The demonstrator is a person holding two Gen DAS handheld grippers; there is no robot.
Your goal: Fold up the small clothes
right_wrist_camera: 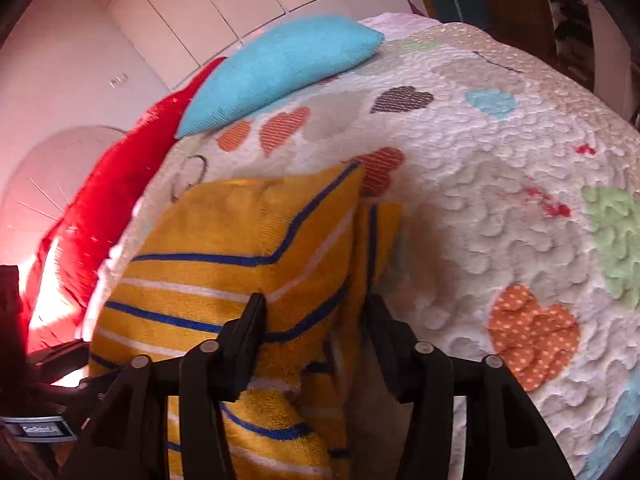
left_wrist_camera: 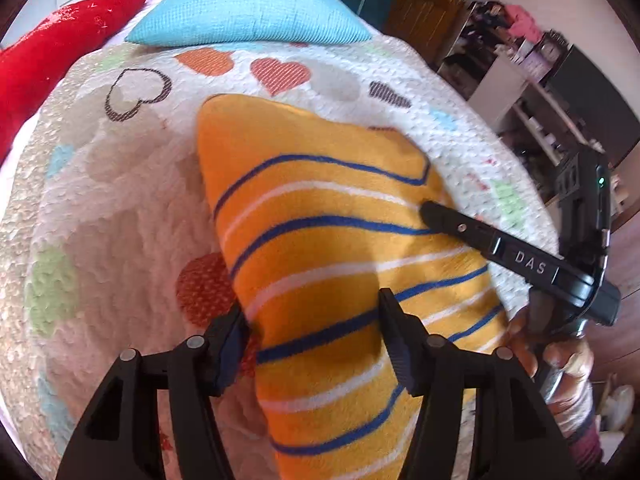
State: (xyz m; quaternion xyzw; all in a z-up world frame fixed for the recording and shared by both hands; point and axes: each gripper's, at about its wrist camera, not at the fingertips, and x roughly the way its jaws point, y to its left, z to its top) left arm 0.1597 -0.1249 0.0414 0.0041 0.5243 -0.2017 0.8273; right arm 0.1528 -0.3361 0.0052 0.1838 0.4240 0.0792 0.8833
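An orange cloth with blue and white stripes [left_wrist_camera: 320,248] lies partly folded on a white bedspread with coloured hearts [left_wrist_camera: 120,208]. My left gripper [left_wrist_camera: 312,320] is open, its jaws standing over the cloth's near part. My right gripper shows in the left wrist view [left_wrist_camera: 430,210] as a black finger resting on the cloth's right edge. In the right wrist view the right gripper [right_wrist_camera: 316,312] is open, with a raised fold of the cloth [right_wrist_camera: 248,240] lying between its jaws. The bedspread [right_wrist_camera: 500,220] stretches to the right.
A light blue cushion [left_wrist_camera: 248,12] and a red plush pillow [left_wrist_camera: 60,48] lie at the far end of the bed. Shelves with clutter [left_wrist_camera: 532,72] stand to the right. White cabinet doors [right_wrist_camera: 160,20] are behind the bed.
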